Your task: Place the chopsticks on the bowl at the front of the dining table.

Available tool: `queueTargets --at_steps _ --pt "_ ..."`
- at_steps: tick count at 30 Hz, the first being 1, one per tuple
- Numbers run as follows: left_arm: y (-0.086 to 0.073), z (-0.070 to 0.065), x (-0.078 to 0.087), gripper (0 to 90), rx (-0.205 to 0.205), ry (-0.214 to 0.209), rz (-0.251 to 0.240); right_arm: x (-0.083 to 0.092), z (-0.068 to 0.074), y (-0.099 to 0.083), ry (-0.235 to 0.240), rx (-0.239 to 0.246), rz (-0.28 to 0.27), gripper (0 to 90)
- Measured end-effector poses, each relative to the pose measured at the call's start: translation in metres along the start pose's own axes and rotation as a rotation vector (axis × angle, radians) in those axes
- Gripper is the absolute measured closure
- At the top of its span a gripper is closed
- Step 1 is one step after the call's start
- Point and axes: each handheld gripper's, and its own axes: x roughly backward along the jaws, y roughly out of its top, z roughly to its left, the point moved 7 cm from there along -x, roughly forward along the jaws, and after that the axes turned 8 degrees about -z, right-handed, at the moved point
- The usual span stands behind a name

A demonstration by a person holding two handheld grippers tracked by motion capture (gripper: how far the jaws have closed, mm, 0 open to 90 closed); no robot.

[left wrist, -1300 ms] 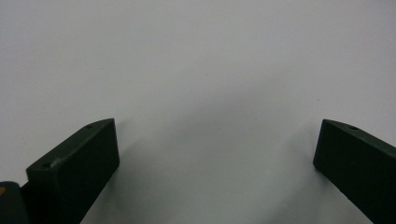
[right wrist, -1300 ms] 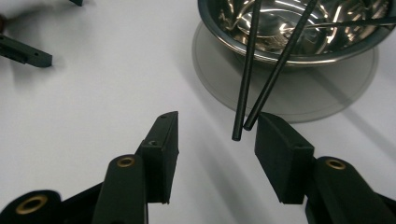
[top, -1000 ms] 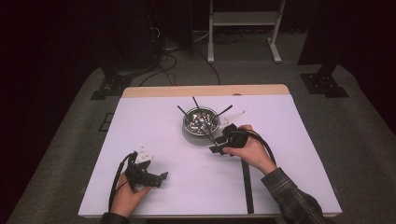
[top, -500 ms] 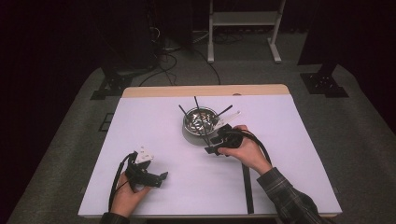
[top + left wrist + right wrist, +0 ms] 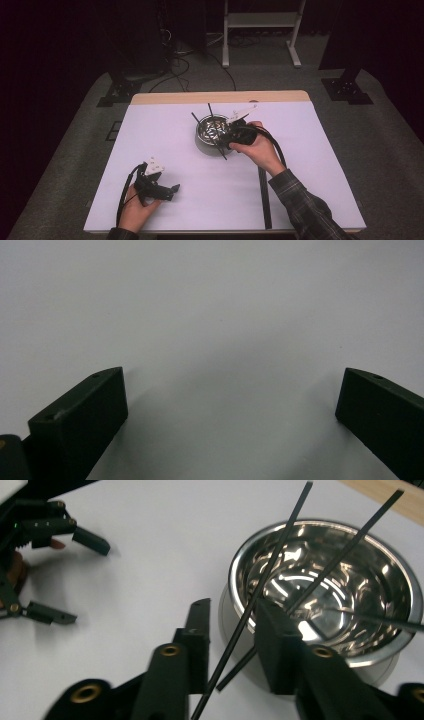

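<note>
A shiny steel bowl (image 5: pixel 202 141) (image 5: pixel 320 527) stands at the middle of the white table (image 5: pixel 310 165), with three thin black sticks (image 5: pixel 210 111) (image 5: pixel 280 540) leaning in it. My right gripper (image 5: pixel 226 136) (image 5: pixel 232 605) hovers at the bowl's right front rim. Its jaws have just been closing. One stick runs between them with a gap at each side, and a second crosses behind the right jaw. Near the table's front left, my left gripper (image 5: pixel 172 190) (image 5: pixel 232 405) (image 5: pixel 90 582) rests open over bare table.
A black strip (image 5: pixel 263 195) lies on the table from under the right forearm to the front edge. A wooden band (image 5: pixel 220 97) borders the far edge. Beyond it stand a white frame (image 5: pixel 260 20) and cables on the carpet.
My right gripper rose and shifted from the bowl's front right onto its rim, and its jaws narrowed around a stick. The left hand kept still.
</note>
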Motion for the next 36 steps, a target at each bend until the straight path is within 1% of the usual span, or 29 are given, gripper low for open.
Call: queueTargets --at_steps 2,5,7,9,14,15,16,20,21,22,24,25,26,28,36 --pt "0.000 0.000 0.000 0.0 -0.001 0.001 0.000 -0.004 -0.001 0.006 -0.002 0.005 -0.002 77.9" --pt "0.000 0.000 0.000 0.0 0.002 0.000 -0.001 -0.012 -0.001 0.017 -0.006 0.017 -0.013 86.6" --pt "0.000 0.000 0.000 0.0 0.001 0.000 0.001 -0.018 -0.001 0.022 -0.005 0.023 -0.010 89.7" --pt "0.000 0.000 0.000 0.0 0.001 0.000 -0.001 -0.024 -0.003 0.027 -0.005 0.029 -0.009 89.9" --pt "0.000 0.000 0.000 0.0 -0.001 0.000 0.003 -0.042 -0.008 0.038 -0.016 0.024 -0.010 90.0" --pt "0.000 0.000 0.000 0.0 -0.001 0.000 0.003 -0.042 -0.008 0.038 -0.016 0.024 -0.010 90.0" --pt "0.000 0.000 0.000 0.0 0.000 0.000 0.002 -0.050 -0.009 0.042 -0.018 0.021 -0.009 90.0" --pt "0.000 0.000 0.000 0.0 0.003 0.000 -0.001 -0.064 -0.013 0.046 -0.028 0.017 0.000 90.0" --pt "0.000 0.000 0.000 0.0 0.003 0.000 -0.001 -0.064 -0.013 0.046 -0.028 0.017 0.000 90.0" --pt "0.000 0.000 0.000 0.0 0.004 -0.001 -0.001 -0.070 -0.015 0.046 -0.036 0.014 0.003 90.0" --pt "0.000 0.000 0.000 0.0 0.003 -0.001 0.002 -0.077 -0.018 0.046 -0.041 0.009 0.010 90.0" --pt "0.000 0.000 0.000 0.0 0.003 -0.001 0.002 -0.077 -0.018 0.046 -0.041 0.009 0.010 90.0" --pt "0.000 0.000 0.000 0.0 0.003 0.000 0.001 -0.083 -0.020 0.044 -0.050 0.004 0.019 90.0" --pt "0.000 0.000 0.000 0.0 0.000 0.000 0.000 -0.088 -0.022 0.042 -0.055 0.006 0.030 89.9" --pt "0.000 0.000 0.000 0.0 0.000 0.001 0.000 -0.098 -0.030 0.038 -0.077 -0.007 0.049 89.8"
